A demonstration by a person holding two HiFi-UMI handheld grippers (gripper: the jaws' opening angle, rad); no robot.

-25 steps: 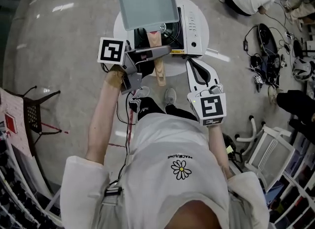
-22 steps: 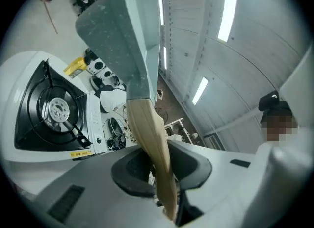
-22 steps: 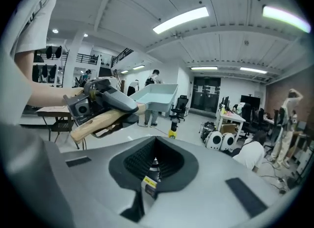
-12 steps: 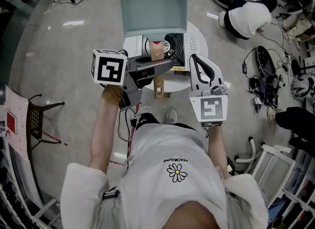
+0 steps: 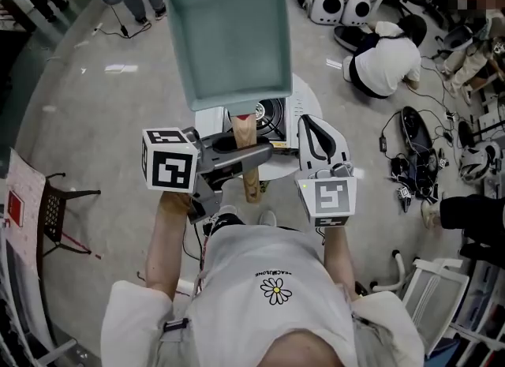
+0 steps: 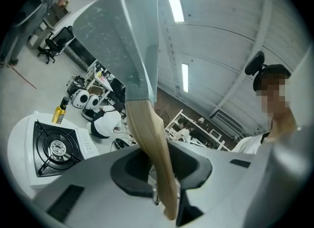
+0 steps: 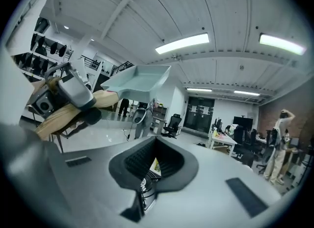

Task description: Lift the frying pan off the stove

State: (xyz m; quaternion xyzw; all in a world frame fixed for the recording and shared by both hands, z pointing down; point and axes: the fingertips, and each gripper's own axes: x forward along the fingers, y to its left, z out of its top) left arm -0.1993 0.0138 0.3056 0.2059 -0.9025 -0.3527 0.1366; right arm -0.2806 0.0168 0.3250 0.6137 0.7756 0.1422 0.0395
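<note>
- Pale teal and square, the deep-walled frying pan [image 5: 229, 38] hangs in the air with its open side up. It is well clear of the white single-burner gas stove [image 5: 298, 117], and the black burner grate below it is bare.
- The pan's light wooden handle [image 5: 243, 130] runs back between the jaws of the left gripper [image 5: 256, 155]. In the left gripper view the dark pads press on the wood from both sides, clamping it some way back from the pan body.
- The right gripper [image 5: 314, 127] is held just beside the handle but apart from it. Its jaws are drawn together on nothing.
- I judge the step in hand to be the lift itself, and it looks all but complete, since nothing of the pan touches the stove.
- The next move calls for a steady clamp. The pan reaches far out from the single hold on its handle, so its weight will probably try to tip the front edge down or twist the handle between the pads.
- The round white table [image 6: 17, 143] shows little bare room beside the stove, so a resting place probably has to be found elsewhere.
</note>
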